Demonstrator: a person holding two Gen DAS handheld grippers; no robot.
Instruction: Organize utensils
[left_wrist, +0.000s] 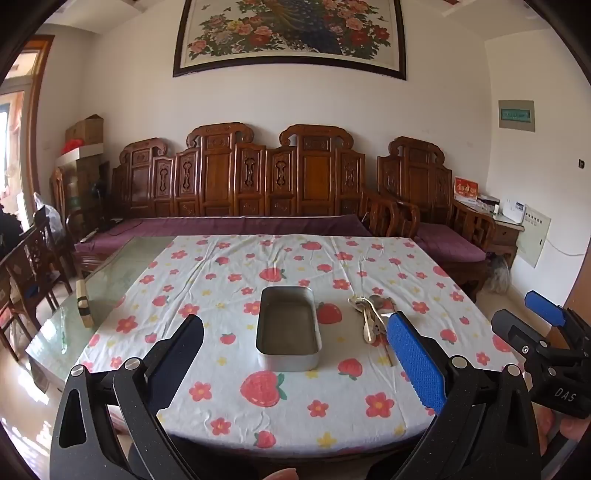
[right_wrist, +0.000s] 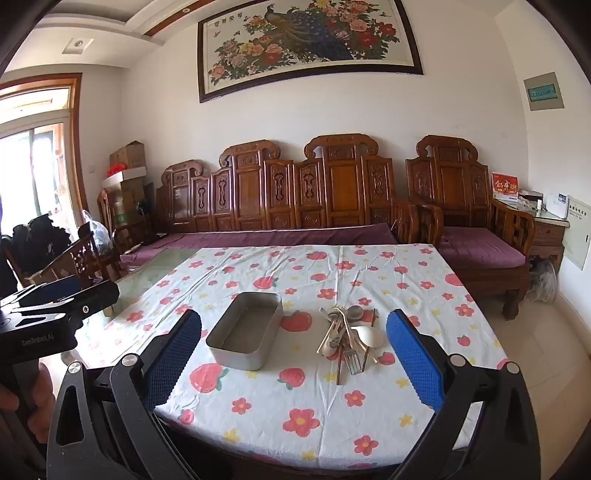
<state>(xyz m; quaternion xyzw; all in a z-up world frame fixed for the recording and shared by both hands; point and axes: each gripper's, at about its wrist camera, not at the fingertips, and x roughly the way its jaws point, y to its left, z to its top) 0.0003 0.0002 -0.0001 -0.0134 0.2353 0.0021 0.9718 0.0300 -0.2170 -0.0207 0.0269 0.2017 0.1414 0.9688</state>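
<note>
Two hand-held tools hover at the near edge of a counter (right_wrist: 295, 424) draped in a strawberry-and-flower cloth, both with their jaws spread wide and nothing between them. The left tool (left_wrist: 295, 350) frames an empty metal tin (left_wrist: 288, 328) that stands just ahead of it, squarely between its dark and blue pads. The right tool (right_wrist: 293, 350) looks onto a loose heap of utensils (right_wrist: 347, 336), forks, spoons and chopsticks lying across one another on the cloth, ahead of it and a little toward its right-hand finger. The tin (right_wrist: 245, 330) sits just to the left of the heap, apart from it. Farther off, beyond the counter's far edge, a carved wooden sofa (right_wrist: 314, 192) with purple cushions lines the wall under a framed peacock painting (right_wrist: 306, 40).

By the look of things, sorting has not begun: the tin holds nothing and every utensil is still in the pile. The next move probably calls for the right tool to dip toward the heap and single out one piece. The tangle is the difficulty, since a fork or thin chopstick could drag its neighbours along.
</note>
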